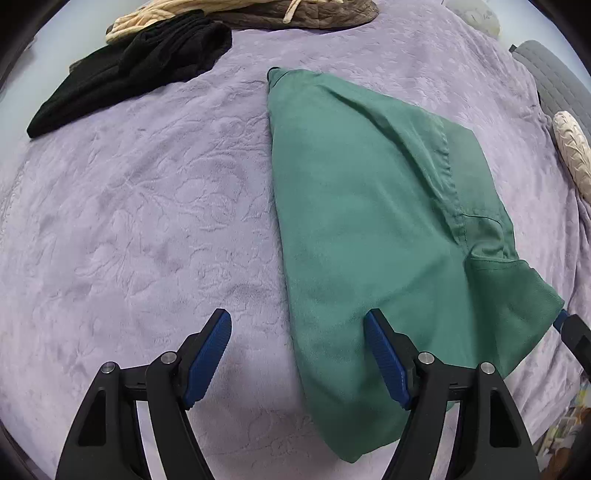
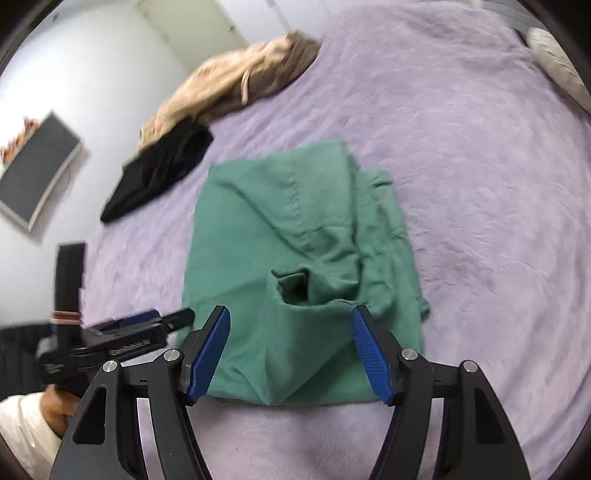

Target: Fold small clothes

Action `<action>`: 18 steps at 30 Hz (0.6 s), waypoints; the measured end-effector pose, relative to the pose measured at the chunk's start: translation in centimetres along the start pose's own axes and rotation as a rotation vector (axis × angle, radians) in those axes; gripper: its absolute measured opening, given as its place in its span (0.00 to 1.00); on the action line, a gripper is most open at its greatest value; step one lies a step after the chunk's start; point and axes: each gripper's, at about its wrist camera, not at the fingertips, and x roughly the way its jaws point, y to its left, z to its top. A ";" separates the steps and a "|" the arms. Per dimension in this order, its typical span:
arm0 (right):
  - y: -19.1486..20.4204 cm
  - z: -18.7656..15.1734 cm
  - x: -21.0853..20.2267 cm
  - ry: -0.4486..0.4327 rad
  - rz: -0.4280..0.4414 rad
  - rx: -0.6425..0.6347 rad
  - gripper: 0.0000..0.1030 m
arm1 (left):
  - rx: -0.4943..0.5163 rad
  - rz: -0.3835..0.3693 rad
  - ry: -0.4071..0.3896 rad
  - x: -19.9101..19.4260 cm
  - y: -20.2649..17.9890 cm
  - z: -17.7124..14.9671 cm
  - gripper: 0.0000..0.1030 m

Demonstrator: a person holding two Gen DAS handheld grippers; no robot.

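A green garment (image 1: pixel 369 206) lies folded lengthwise on the purple bedspread (image 1: pixel 147 206); it also shows in the right wrist view (image 2: pixel 273 258), with its neck opening (image 2: pixel 293 284) facing me. My left gripper (image 1: pixel 297 350) is open and empty, hovering over the garment's near left edge. My right gripper (image 2: pixel 290 350) is open and empty above the garment's near end. The left gripper also shows from the side in the right wrist view (image 2: pixel 147 325).
A black garment (image 1: pixel 129 77) and a beige and brown pile (image 1: pixel 258 14) lie at the far side of the bed. A cream pillow (image 1: pixel 574 155) sits at the right edge. A dark framed panel (image 2: pixel 37 170) is on the floor beyond the bed.
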 end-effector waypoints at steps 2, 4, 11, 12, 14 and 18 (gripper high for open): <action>0.0 1.2 3.6 0.113 -0.034 -0.022 0.19 | -0.009 -0.002 0.001 0.1 0.2 -0.1 0.73; -1.2 1.0 4.4 0.158 -0.002 0.004 0.04 | -0.011 0.001 -0.001 -0.1 0.2 -0.1 0.73; -8.4 -1.6 3.3 0.157 0.034 0.214 0.04 | -0.001 0.016 -0.017 -0.6 1.2 -0.1 0.73; -9.5 -2.4 3.8 0.163 0.062 0.255 0.05 | -0.003 0.024 -0.002 0.0 1.4 -0.2 0.73; -11.5 -3.8 5.1 0.174 0.131 0.363 0.06 | -0.004 0.021 0.009 0.8 1.7 -0.9 0.80; -14.5 -6.0 4.3 0.141 0.233 0.595 0.09 | 0.013 0.116 0.052 2.2 2.7 -1.7 0.91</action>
